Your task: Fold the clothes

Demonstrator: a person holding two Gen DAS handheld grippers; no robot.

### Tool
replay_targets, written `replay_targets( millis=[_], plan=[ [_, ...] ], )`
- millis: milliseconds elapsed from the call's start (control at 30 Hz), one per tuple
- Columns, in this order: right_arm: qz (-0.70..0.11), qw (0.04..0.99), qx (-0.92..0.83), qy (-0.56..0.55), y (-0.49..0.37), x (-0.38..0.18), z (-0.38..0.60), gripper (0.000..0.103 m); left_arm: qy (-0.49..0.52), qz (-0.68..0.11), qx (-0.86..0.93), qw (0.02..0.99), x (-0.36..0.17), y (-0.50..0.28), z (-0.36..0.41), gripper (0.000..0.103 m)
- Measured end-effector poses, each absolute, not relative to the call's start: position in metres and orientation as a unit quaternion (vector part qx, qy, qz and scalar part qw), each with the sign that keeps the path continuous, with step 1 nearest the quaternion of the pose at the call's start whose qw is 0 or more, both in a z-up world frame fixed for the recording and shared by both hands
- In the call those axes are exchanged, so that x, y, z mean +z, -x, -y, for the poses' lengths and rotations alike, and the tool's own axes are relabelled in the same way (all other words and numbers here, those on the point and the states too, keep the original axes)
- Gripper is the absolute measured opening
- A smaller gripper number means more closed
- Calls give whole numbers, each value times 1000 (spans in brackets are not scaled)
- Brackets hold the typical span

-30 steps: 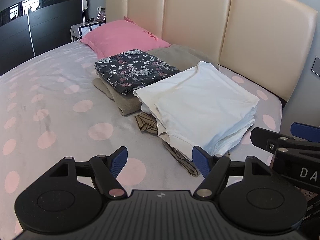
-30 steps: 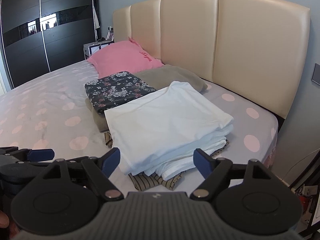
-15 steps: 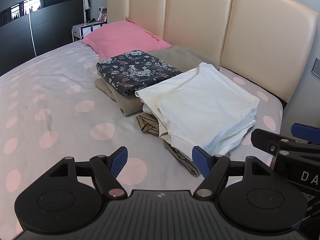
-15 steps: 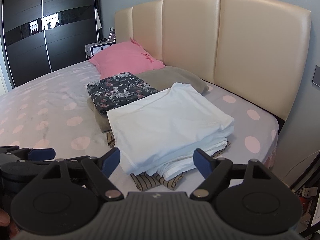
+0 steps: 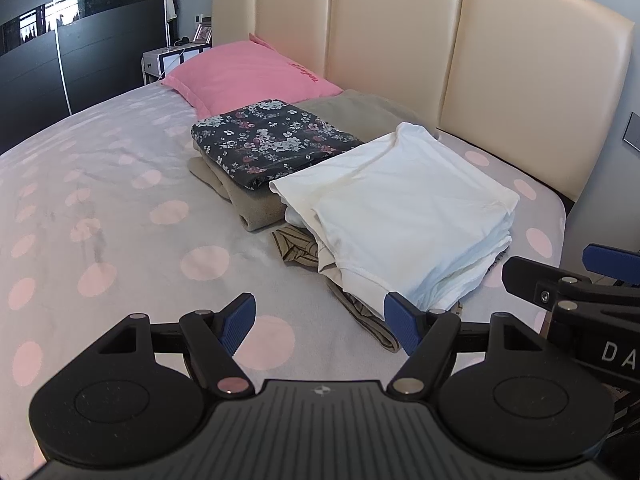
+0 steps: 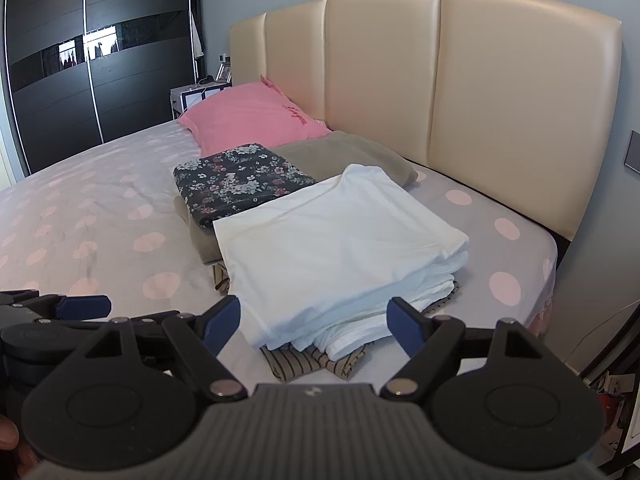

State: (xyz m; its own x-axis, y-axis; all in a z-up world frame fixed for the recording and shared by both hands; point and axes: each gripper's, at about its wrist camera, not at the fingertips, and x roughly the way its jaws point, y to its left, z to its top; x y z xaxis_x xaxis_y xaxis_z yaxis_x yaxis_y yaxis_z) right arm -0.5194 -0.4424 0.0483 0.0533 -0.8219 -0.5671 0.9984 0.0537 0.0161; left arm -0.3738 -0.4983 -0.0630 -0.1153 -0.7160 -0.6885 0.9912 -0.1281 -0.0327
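Left gripper (image 5: 320,318) fingers (image 5: 239,320) spread wide, nothing between them, hovering over bare bed sheet (image 5: 120,200). Right gripper (image 6: 314,322) fingers (image 6: 404,322) also wide and empty, just short of the white folded stack (image 6: 340,248). That stack sits near the bed's right edge, on striped brown clothes (image 6: 304,362) that stick out underneath. Just behind it to the left, floral folded garment (image 6: 236,182) on a beige folded piece (image 5: 248,204). Olive blanket (image 6: 352,156) and pink pillow (image 6: 248,116) against the headboard (image 6: 440,80). Left half of the bed is open room. No containers.
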Motion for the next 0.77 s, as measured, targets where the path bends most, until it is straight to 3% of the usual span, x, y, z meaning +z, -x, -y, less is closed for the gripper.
replay_targets(
  millis=[767],
  plan=[
    [-209,696,-653,-214,520,47,441,82,-268,-252,-701,611,-63,372,494,69]
  ],
)
